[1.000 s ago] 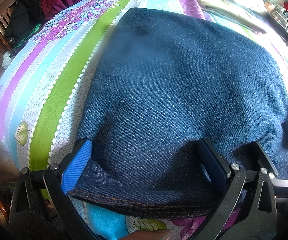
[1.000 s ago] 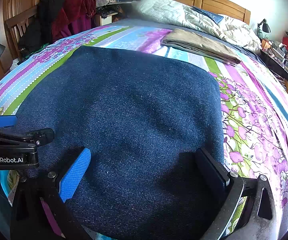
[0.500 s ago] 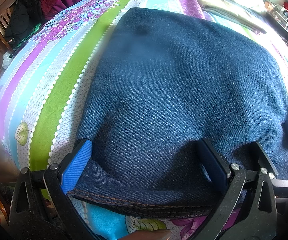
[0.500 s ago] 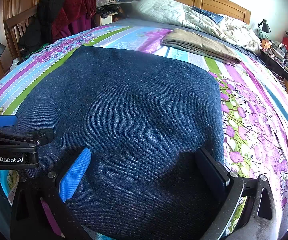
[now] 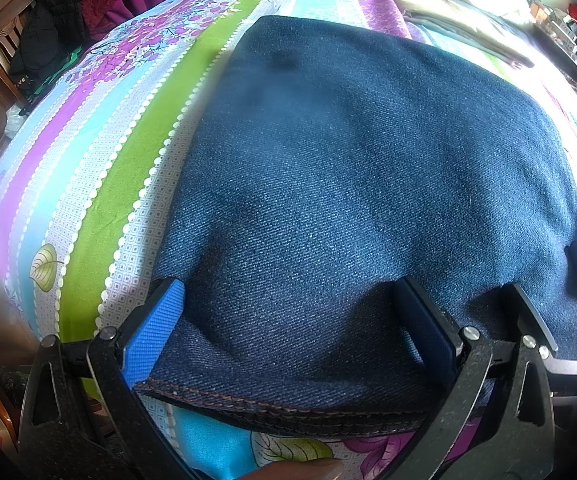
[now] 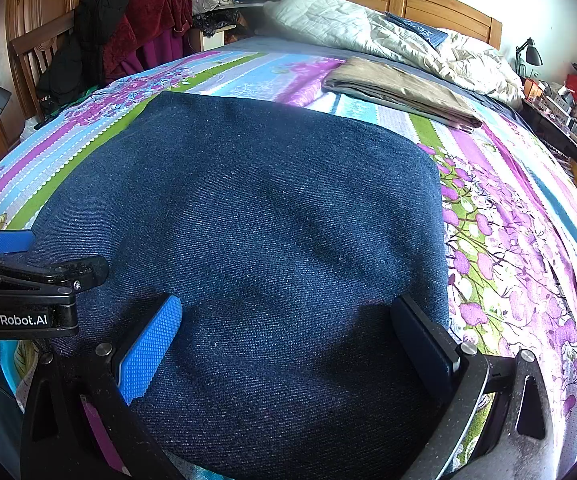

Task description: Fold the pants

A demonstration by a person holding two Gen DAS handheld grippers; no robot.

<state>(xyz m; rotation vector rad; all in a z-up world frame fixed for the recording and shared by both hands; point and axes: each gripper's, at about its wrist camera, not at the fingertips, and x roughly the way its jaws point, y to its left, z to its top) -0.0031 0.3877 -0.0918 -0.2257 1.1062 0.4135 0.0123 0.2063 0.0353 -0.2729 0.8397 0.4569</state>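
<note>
Left wrist view: dark blue denim pants (image 5: 360,200), folded flat, are seen on the striped floral bedspread (image 5: 100,184); the left claw (image 5: 288,320) is spread over their stitched edge. Right wrist view: the right claw (image 6: 284,340) is spread above the denim.

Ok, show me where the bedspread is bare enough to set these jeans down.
Bare: the floral strip right of the jeans, and the striped strip to their left. Crowded: the tan folded cloth beyond, then the quilt at the headboard.

One denim pants (image 6: 248,240), one tan folded cloth (image 6: 400,90), two tongs (image 5: 288,320) (image 6: 284,340).
</note>
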